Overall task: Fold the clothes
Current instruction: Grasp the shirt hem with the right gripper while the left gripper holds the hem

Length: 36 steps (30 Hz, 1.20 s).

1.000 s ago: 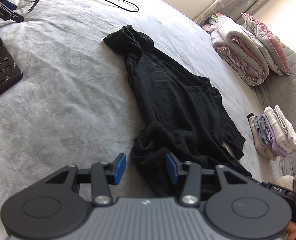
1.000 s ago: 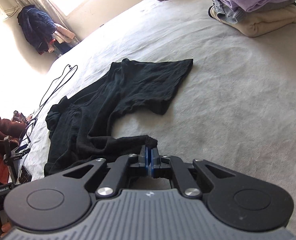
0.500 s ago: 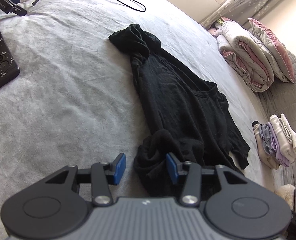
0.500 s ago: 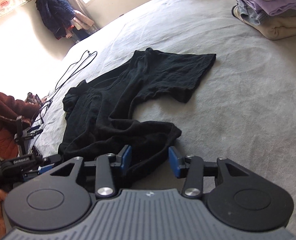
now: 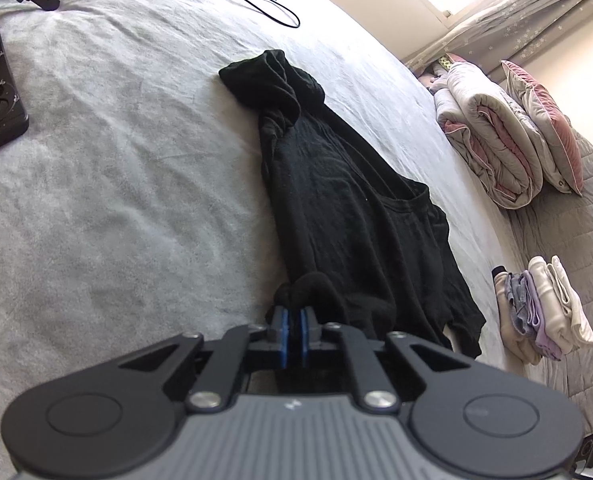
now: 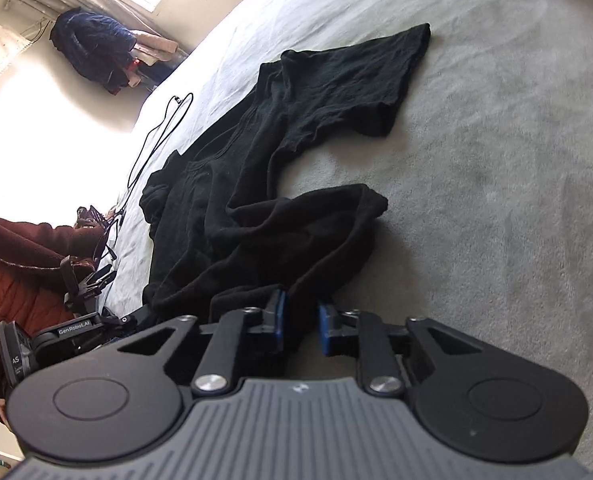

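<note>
Left gripper [image 5: 292,322], blue pads closed on a bunched edge of the crumpled black cotton T-shirt [image 5: 348,200]; right gripper [image 6: 301,320], jaws parted around a fold of the same shirt. The shirt lies stretched across the grey bedspread [image 5: 116,200], with a stack of folded pastel clothes [image 5: 544,308] beyond.
</note>
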Available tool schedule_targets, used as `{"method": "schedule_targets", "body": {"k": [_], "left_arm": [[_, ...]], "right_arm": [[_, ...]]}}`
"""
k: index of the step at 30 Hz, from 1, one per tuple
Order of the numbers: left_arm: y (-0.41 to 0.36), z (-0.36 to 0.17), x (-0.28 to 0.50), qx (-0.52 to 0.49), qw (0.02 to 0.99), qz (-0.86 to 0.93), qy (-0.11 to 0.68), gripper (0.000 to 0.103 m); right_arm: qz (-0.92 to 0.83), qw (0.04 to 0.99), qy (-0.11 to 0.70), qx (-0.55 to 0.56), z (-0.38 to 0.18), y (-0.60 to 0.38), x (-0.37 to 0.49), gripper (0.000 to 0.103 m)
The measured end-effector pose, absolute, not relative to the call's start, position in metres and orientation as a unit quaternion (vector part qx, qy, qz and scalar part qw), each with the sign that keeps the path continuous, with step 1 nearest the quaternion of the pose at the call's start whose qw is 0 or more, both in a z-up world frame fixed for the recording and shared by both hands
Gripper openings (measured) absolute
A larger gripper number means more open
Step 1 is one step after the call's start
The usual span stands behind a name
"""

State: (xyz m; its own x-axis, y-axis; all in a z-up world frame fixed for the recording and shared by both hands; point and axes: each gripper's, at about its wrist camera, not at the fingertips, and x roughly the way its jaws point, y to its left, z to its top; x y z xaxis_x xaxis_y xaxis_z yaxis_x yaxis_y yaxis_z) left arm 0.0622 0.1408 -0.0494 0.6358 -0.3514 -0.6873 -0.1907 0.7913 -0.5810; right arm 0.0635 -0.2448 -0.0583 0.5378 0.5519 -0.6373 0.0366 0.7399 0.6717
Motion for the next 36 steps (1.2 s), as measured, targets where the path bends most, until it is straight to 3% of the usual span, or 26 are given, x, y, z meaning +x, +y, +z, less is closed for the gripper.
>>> {"method": "schedule_targets", "body": {"k": [16, 25, 31, 35, 36], "left_arm": [[0.174, 0.001, 0.004, -0.281, 0.887, -0.027, 0.365, 0.005], [0.179, -0.006, 0.011, -0.231, 0.904, 0.011, 0.359, 0.005], [0.166, -0.013, 0.029, -0.212, 0.926, -0.001, 0.311, 0.005], [0.161, -0.017, 0.044, -0.216, 0.932, -0.010, 0.289, 0.006], [0.160, -0.018, 0.048, -0.222, 0.930, -0.014, 0.293, 0.006]], "right_arm": [[0.126, 0.853, 0.402, 0.307, -0.025, -0.278, 0.053, 0.007], [0.101, 0.863, 0.395, 0.298, -0.027, -0.286, 0.062, 0.007], [0.090, 0.862, 0.402, 0.295, -0.036, -0.281, 0.070, 0.007], [0.090, 0.862, 0.401, 0.296, -0.040, -0.280, 0.075, 0.010], [0.091, 0.862, 0.402, 0.296, -0.041, -0.279, 0.076, 0.016]]}}
